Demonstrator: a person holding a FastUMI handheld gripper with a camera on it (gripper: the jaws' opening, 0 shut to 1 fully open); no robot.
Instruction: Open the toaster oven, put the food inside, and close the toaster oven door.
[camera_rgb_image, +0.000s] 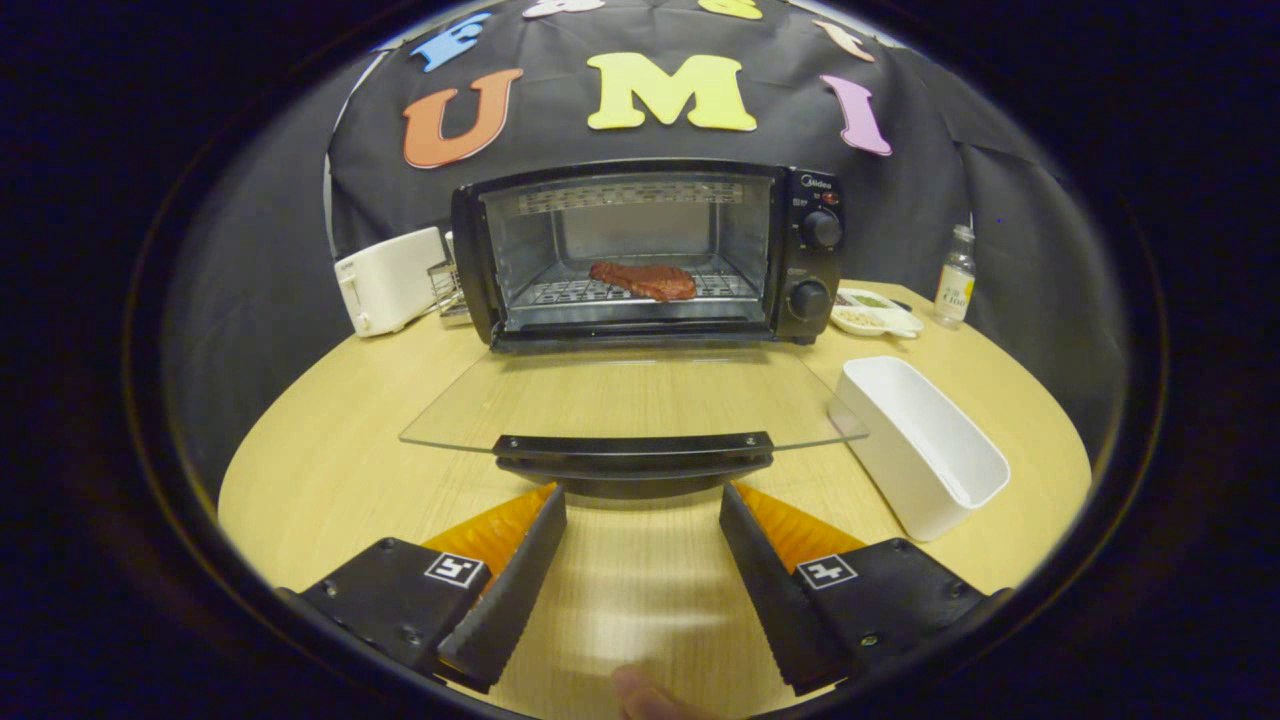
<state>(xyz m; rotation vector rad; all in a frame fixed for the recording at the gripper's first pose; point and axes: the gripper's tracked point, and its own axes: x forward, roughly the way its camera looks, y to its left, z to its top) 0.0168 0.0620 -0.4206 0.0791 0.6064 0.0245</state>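
My gripper (640, 500) sits at the bottom centre of the frame with its two fingers (520, 560) spread apart and holding nothing; bare table (330, 450) shows between them. The fingertips sit just below the dark handle (635, 462) of the toaster oven door (620, 400), near it; I cannot tell whether they touch it. The glass door is folded fully down, lying flat over the table in the middle of the frame. The toaster oven (650, 255) stands at upper centre, with two knobs (820, 230) stacked on its right panel. The food, a reddish-brown steak (643, 279), lies on the wire rack (570, 291) inside the open cavity. Left of the oven stands a white toaster (385, 280), with a small wire rack or basket partly hidden between the two. Right of the oven are a shallow white dish (875, 312) and, further right, a small bottle (955, 277). A white rectangular tub (920, 445) lies at centre right, beside the door. A fingertip (650, 695) shows at the bottom edge.
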